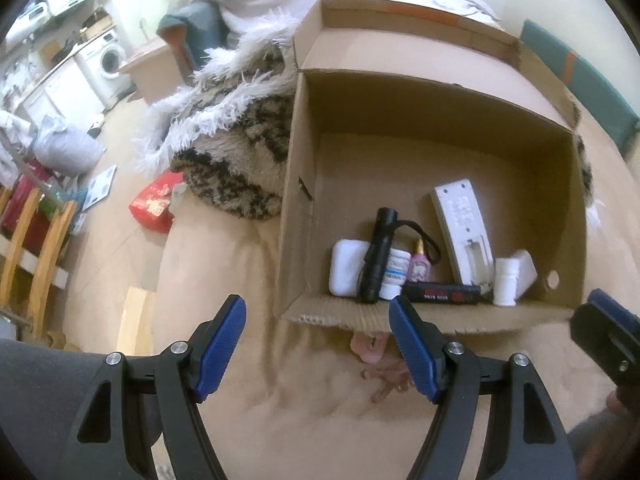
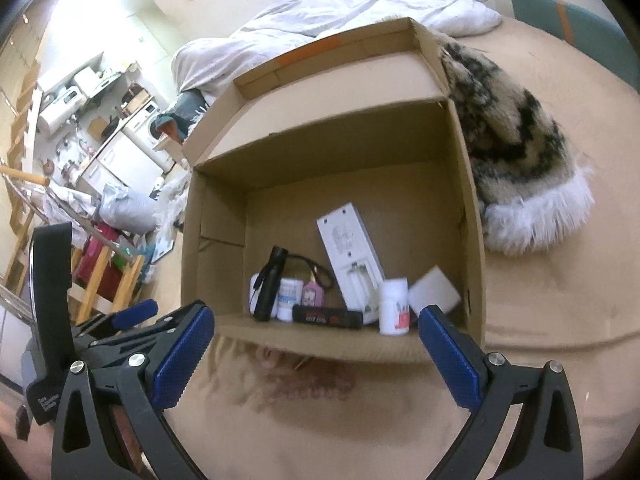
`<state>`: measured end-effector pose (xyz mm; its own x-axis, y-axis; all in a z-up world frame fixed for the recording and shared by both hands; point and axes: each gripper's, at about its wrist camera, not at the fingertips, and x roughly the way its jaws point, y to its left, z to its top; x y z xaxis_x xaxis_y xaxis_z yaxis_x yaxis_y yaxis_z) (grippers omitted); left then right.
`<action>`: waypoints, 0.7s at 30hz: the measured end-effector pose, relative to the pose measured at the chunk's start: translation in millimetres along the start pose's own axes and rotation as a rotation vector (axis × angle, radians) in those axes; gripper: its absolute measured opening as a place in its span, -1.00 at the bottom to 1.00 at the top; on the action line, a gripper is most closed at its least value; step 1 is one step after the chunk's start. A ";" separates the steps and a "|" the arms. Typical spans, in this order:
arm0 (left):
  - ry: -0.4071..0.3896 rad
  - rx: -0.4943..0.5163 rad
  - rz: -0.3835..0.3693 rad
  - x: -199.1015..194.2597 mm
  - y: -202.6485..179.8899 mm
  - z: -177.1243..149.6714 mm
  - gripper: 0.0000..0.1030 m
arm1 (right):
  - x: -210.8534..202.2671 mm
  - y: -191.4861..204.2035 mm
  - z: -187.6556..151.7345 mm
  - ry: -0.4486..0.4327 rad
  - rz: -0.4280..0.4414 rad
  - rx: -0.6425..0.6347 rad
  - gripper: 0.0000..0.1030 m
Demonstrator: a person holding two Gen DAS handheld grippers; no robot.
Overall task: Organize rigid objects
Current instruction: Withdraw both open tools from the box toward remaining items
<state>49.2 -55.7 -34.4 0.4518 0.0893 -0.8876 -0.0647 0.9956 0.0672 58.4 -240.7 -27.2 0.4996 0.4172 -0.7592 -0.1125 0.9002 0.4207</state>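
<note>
An open cardboard box (image 1: 304,160) (image 2: 472,200) stands on a beige bed. Along its near wall lie a black flashlight (image 1: 378,256) (image 2: 272,284), a white remote with its battery bay open (image 1: 464,232) (image 2: 354,256), a white pill bottle (image 1: 505,282) (image 2: 394,306), a black bar-shaped item (image 1: 440,293) (image 2: 328,316), a small pink bottle (image 1: 419,266) and white cases. My left gripper (image 1: 318,320) hovers open and empty before the box's near edge. My right gripper (image 2: 316,330) is open and empty too, also just short of that edge. A pink object (image 1: 370,350) peeks out under the box.
A shaggy black-and-cream throw (image 1: 240,152) (image 2: 516,140) lies against the box. A white duvet (image 2: 340,8) is heaped behind. To the left the bed drops to a floor with a red packet (image 1: 154,204), wooden frames (image 1: 44,240) and kitchen clutter.
</note>
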 end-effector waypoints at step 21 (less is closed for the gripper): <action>0.069 -0.014 -0.019 17.3 35.5 -44.2 0.39 | 21.6 -26.4 -47.8 0.151 -0.124 0.077 1.00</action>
<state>15.4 -20.0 -67.6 0.3908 0.0682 -0.9179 -0.0697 0.9966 0.0444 31.1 -249.5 -78.4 0.3705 0.3228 -0.8709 0.0111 0.9360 0.3517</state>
